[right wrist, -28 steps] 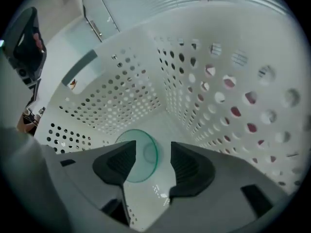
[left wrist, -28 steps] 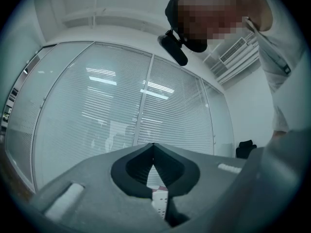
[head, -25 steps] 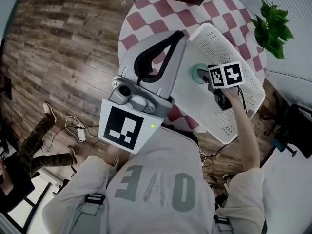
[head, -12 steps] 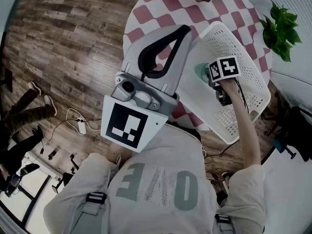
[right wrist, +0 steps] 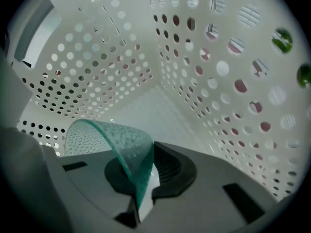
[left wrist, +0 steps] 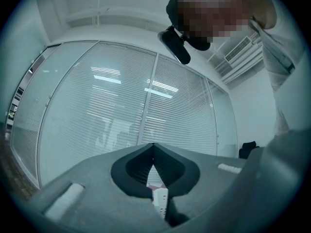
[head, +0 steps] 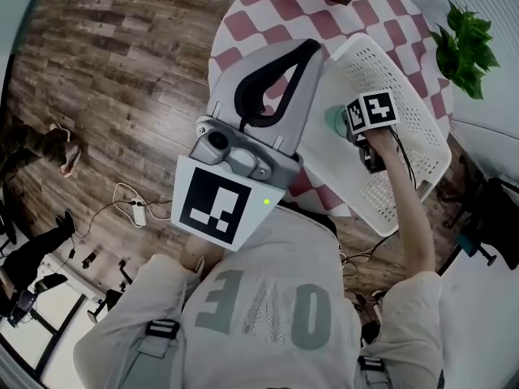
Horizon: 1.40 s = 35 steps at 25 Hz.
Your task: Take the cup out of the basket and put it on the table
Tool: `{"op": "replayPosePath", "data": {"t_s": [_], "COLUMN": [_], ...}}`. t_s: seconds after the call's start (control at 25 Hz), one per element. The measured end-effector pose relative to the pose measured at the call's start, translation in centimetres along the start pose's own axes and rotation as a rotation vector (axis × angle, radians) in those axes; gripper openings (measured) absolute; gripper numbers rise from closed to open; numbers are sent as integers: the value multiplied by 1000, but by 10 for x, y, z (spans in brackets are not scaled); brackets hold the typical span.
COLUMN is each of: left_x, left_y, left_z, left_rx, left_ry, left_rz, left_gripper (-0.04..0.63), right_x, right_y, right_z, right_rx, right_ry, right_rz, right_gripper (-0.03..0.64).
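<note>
Cup (right wrist: 121,149) just clamped by right gripper (right wrist: 141,195) (in basket (right wrist: 218,106)).

The room has a wood-plank floor (head: 105,79), a leafy green plant (head: 462,51), and blind-covered glass walls (left wrist: 116,115).

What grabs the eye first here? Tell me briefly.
The big grey left claw, shut, fills the head view's middle, raised over the checked table. To its right, the right claw reaches down into the white perforated basket, its jaws just closed on the rim of the green cup.
</note>
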<state>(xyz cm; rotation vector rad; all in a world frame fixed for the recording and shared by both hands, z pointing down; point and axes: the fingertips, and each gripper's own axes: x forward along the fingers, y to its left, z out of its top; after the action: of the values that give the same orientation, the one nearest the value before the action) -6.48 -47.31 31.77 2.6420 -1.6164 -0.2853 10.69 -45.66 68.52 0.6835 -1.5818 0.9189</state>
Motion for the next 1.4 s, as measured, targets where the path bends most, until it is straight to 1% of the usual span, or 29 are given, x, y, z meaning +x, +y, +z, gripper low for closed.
{"op": "replayPosePath", "data": {"t_s": [0.16, 0.32, 0.44, 0.6, 0.72, 0.84, 1.0, 1.2, 1.32, 1.4], "left_x": [-1, -1, 1, 7, 11, 18, 24, 26, 23, 21], "left_y": [-5, -17, -28, -48, -66, -79, -94, -115, -124, -128], "left_z": [8, 25, 40, 63, 76, 89, 103, 107, 93, 86], "left_rx": [-19, -10, -6, 18, 36, 63, 84, 97, 85, 82], "left_ry": [-6, -31, -48, -90, -103, -114, -127, -139, -124, -112], "left_rz": [3, -10, -22, -57, -78, -107, -144, -185, -204, -208], "left_gripper": [5, 5, 5, 5, 5, 5, 5, 5, 5, 5], "right_x": [-35, -102, -171, -274, -348, -411, -463, -487, -483, -477], "right_y": [8, 19, 25, 30, 34, 37, 41, 48, 57, 61], "right_z": [26, 52, 67, 74, 61, 40, 4, -46, -73, -81], "right_rx": [-10, -29, -29, -4, 28, 70, 102, 142, 190, 210], "right_ry": [-127, -318, -497, -784, -1005, -1216, -1438, -1634, -1709, -1730], "right_rz": [-5, -17, -42, -73, -104, -154, -251, -407, -442, -442], "right_gripper": [21, 21, 21, 21, 21, 21, 21, 21, 21, 21]}}
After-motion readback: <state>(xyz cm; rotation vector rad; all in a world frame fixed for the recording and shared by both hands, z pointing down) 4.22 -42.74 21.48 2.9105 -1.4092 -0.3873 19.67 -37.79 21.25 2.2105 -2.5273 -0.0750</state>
